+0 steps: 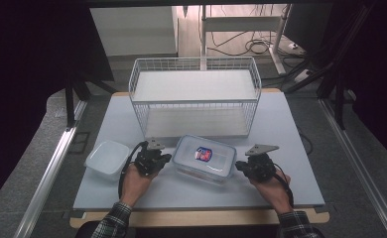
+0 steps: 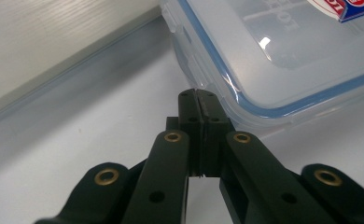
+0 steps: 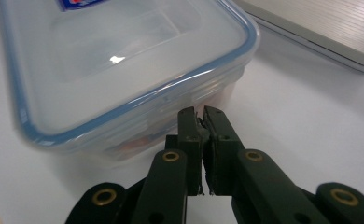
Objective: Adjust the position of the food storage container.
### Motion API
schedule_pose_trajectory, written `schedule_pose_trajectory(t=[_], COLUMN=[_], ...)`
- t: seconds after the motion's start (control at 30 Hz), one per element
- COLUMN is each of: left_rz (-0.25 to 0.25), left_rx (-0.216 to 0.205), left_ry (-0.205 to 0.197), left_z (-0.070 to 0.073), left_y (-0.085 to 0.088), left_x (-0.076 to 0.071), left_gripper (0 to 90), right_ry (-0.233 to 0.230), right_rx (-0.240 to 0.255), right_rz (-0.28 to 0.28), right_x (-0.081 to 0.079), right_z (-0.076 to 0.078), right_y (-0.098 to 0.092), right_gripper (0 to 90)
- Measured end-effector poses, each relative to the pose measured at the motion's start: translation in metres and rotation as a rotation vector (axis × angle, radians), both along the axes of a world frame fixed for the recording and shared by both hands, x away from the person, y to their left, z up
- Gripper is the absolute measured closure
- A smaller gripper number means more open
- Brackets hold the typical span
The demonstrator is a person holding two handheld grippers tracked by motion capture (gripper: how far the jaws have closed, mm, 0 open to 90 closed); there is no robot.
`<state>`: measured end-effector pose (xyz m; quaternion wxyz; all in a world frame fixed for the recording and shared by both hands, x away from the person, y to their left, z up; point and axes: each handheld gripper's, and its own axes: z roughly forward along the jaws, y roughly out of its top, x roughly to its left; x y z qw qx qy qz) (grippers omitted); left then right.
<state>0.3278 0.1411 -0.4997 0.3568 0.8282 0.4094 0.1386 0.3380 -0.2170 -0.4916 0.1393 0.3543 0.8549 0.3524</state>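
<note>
While the lidded container (image 1: pixel 204 158) sits just before the wire basket (image 1: pixel 195 94), the left gripper (image 1: pixel 165 158) and right gripper (image 1: pixel 240 166) flank it, each with jaws closed on nothing, tips at its side walls.

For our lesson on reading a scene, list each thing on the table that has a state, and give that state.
Lidded container: lid on, lying flat.
Open tub: no lid, looks empty.
Wire rack: upright, both shelves bare.
Left gripper: fingers shut, holding nothing, at the container's edge.
Right gripper: fingers shut, holding nothing, at the container's opposite end.
</note>
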Motion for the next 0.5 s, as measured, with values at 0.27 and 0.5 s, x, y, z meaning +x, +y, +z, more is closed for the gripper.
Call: schedule_pose_trajectory(t=[0.27,0.5], left_rz=[-0.069,0.005], left_rx=[0.009,0.004], left_ry=[0.031,0.041], left_z=[0.004,-0.004], left_y=[-0.012,-0.005], left_x=[-0.016,0.007], left_gripper=[90.0,89.5], right_ry=[-0.015,-0.008], right_rx=[-0.025,0.002], right_rz=[-0.037,-0.016], right_x=[0.022,0.025], right_z=[-0.004,-0.006], right_y=[-0.008,-0.006], right_gripper=[86.1,85.5])
